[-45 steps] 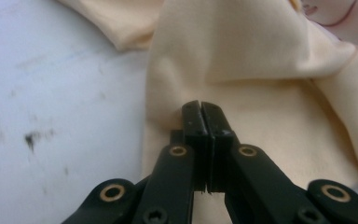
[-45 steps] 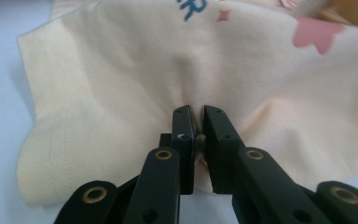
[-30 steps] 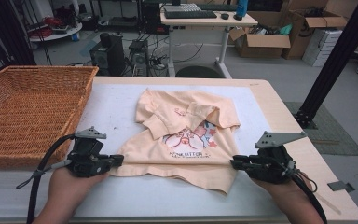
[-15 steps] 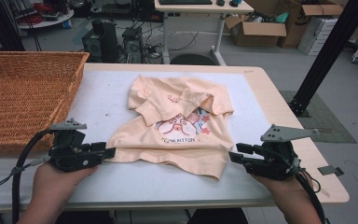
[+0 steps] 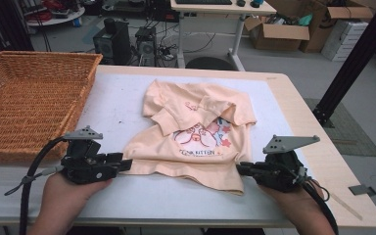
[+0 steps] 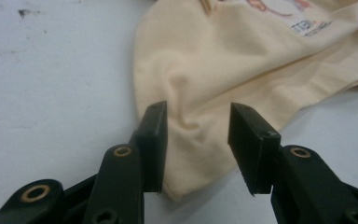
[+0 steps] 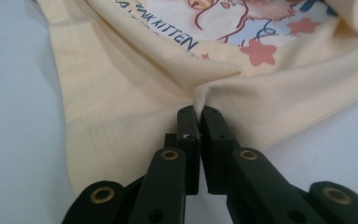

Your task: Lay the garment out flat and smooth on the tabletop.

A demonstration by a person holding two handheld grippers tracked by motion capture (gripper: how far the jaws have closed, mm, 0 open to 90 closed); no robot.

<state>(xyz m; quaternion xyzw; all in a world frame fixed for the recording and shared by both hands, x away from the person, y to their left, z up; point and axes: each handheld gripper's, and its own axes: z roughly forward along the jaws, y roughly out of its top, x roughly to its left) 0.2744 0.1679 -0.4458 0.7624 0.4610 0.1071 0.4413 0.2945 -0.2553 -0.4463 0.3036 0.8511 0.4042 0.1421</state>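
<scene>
- Lying crumpled on the white table (image 5: 127,98), a peach T-shirt (image 5: 196,132) is seen in the high view at the middle of the table, with its lower hem toward the near edge.
- A cartoon print with blue lettering and pink stars (image 7: 261,51) is visible on the front of the shirt; part of the upper cloth is folded down over it.
- The left claw (image 5: 122,164) is held by the left hand (image 5: 63,196) near the near-left part of the table, at the shirt's left hem corner.
- In the left gripper view, the left claw (image 6: 196,140) is shown with its jaws apart, having just been opening; the hem corner lies between them, and the pads are not pressed on the cloth.
- The right claw (image 5: 242,169) is held by the right hand (image 5: 298,200) toward the near-right part of the table, at the shirt's right hem area.
- In the right gripper view, the right claw (image 7: 199,116) is shown with its jaws brought together, having just been closing; a raised ridge of peach cloth is pinched between them.
- A wicker basket (image 5: 24,98) stands at the left edge of the table, well apart from the shirt.
- A cable (image 5: 29,176) is seen trailing from the left claw toward the near edge.
</scene>
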